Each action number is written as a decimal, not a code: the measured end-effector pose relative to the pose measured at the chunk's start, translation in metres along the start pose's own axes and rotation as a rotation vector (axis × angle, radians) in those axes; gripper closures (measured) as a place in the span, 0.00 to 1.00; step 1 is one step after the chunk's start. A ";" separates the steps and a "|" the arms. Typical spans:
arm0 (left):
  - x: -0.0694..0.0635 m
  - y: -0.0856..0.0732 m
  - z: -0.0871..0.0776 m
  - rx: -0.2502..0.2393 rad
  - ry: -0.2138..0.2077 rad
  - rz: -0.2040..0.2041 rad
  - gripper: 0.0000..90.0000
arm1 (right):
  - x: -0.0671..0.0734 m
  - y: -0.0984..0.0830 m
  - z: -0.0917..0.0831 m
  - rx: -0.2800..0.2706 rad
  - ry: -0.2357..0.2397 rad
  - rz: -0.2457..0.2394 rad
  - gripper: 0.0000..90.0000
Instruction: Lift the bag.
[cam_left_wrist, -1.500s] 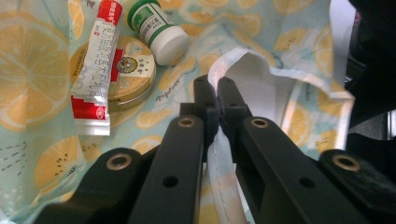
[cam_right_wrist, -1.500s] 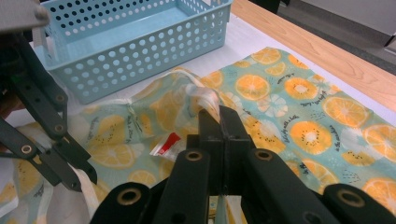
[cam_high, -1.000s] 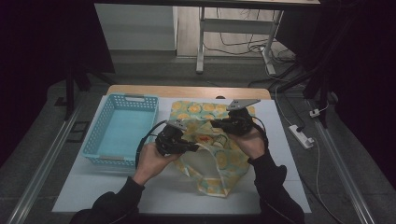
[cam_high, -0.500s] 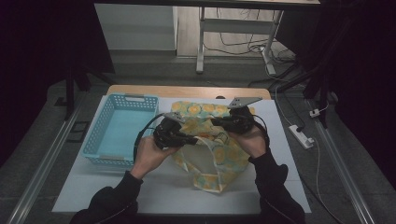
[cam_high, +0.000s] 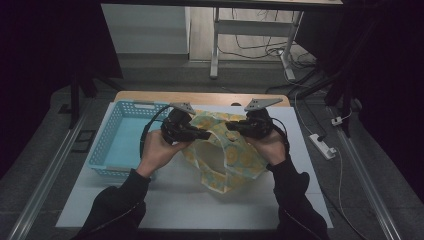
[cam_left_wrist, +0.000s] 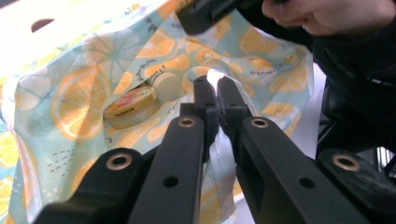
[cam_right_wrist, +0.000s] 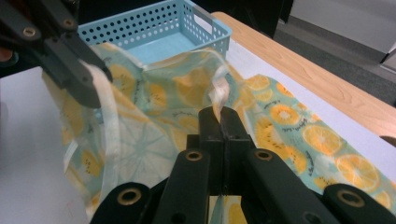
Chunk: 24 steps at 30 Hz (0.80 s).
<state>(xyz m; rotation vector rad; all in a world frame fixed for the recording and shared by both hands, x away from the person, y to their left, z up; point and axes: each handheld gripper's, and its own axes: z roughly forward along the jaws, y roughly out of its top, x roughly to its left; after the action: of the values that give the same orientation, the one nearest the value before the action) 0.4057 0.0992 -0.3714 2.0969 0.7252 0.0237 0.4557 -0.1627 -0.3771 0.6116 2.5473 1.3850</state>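
The bag (cam_high: 225, 160) is a soft fabric bag printed with orange slices on a pale blue ground. It hangs between the two grippers above the white worktop (cam_high: 170, 200), with its lower part resting on the worktop surface. Its mouth is held open between the grippers.

The left gripper (cam_high: 202, 135) has its jaws pressed together on the pale rim strip of the bag. In the left gripper view, the strip (cam_left_wrist: 215, 79) passes up between the two black jaw tips. The right gripper (cam_high: 231, 127) likewise pinches the opposite rim of the bag; in the right gripper view, the pale strip (cam_right_wrist: 218, 95) rises from between the closed jaw tips.

Inside the open bag, the left gripper view shows a round tin (cam_left_wrist: 130, 106) with a yellow rim, lying tilted, and just beside it a small cream-coloured cap (cam_left_wrist: 167, 86). What the cap belongs to cannot be determined.

A light blue perforated basket (cam_high: 107, 145) stands on the worktop to the left of the bag, near the left hand (cam_high: 159, 152). The right hand (cam_high: 272, 145) holds its gripper at roughly the same height on the other side of the bag.
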 end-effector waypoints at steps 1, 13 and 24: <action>0.001 0.002 -0.002 -0.004 0.001 -0.004 0.99 | 0.001 0.002 0.000 0.002 0.000 -0.006 1.00; -0.002 0.030 -0.032 -0.033 0.039 0.027 0.99 | 0.013 0.030 -0.007 0.003 -0.017 -0.071 1.00; -0.003 0.054 -0.055 -0.048 0.048 0.040 0.99 | 0.017 0.049 -0.022 -0.003 -0.039 -0.107 1.00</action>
<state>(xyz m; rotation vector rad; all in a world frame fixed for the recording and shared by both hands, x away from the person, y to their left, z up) 0.4142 0.1159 -0.2962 2.0705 0.7043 0.1130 0.4457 -0.1480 -0.3236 0.4883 2.5078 1.3278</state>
